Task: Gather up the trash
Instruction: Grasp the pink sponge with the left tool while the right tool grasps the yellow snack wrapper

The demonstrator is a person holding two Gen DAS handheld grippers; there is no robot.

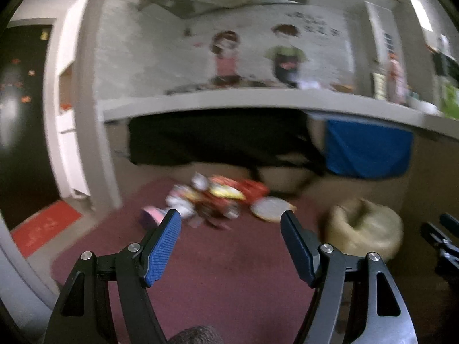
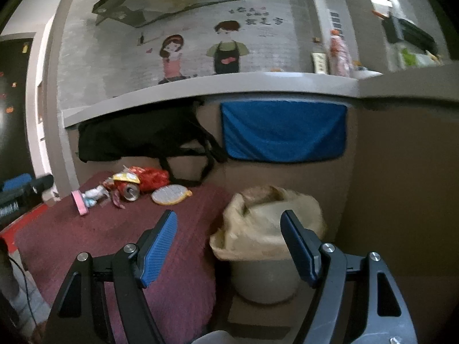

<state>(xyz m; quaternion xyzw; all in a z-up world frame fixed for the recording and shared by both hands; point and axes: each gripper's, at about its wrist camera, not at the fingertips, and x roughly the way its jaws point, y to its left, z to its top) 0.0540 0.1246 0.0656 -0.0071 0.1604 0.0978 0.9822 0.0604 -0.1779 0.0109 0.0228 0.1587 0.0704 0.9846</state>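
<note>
Tongs first: the left tongs (image 1: 231,219) hang wide apart, nothing between the blue pads, aimed over the maroon rug (image 1: 218,263) at the trash pile (image 1: 218,197), which sits well ahead and badly blurred in this view. The right tongs (image 2: 229,219) gape just as wide, empty too, poised above the bin (image 2: 264,275) with its pale bag liner (image 2: 258,229), which stands just off the rug's edge. From the right wrist the litter reads clearly: a crushed can (image 2: 130,191), a red wrapper (image 2: 152,178), a yellow wrapper (image 2: 126,177), a pink item (image 2: 79,202) and a round mesh pad (image 2: 170,195), all clustered on the rug's far side. Behind them a black bag (image 2: 137,137) slumps under the grey counter (image 2: 229,84), beside a blue cloth (image 2: 284,132).
</note>
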